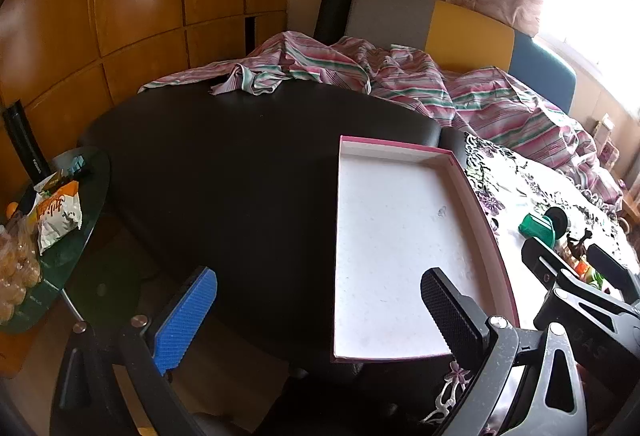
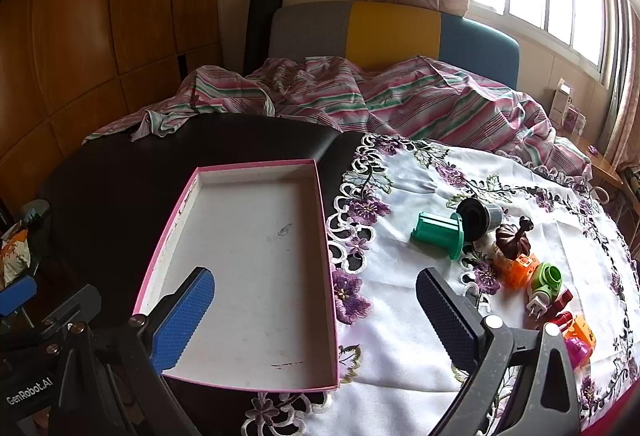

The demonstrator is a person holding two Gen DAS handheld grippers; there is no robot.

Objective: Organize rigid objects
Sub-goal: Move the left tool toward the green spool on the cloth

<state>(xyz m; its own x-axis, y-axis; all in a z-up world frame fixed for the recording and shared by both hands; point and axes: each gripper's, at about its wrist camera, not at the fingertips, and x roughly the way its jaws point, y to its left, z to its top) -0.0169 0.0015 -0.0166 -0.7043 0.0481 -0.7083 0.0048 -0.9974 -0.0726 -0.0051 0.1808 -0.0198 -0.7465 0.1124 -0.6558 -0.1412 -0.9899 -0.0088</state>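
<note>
A shallow pink-rimmed box lid (image 2: 256,171) (image 1: 400,151) with a white inside lies empty on the black table. To its right, on a white floral cloth (image 2: 420,316), lie small rigid items: a green spool (image 2: 438,234) (image 1: 536,226), a black-grey cap (image 2: 478,218), a brown pumpkin figure (image 2: 512,238), an orange block (image 2: 520,270), a green-white plug (image 2: 544,282) and red and pink pieces (image 2: 568,328). My right gripper (image 2: 316,320) hangs open above the box's right edge, holding nothing. My left gripper (image 1: 320,316) stands open over the black table left of the box, also bare.
The black table (image 1: 224,187) extends to the left. A striped bedsheet (image 2: 360,99) is bunched behind it against a grey, yellow and blue headboard (image 2: 392,31). A glass side table (image 1: 80,220) with snack bags stands at the far left. Wooden wardrobe panels line the left wall.
</note>
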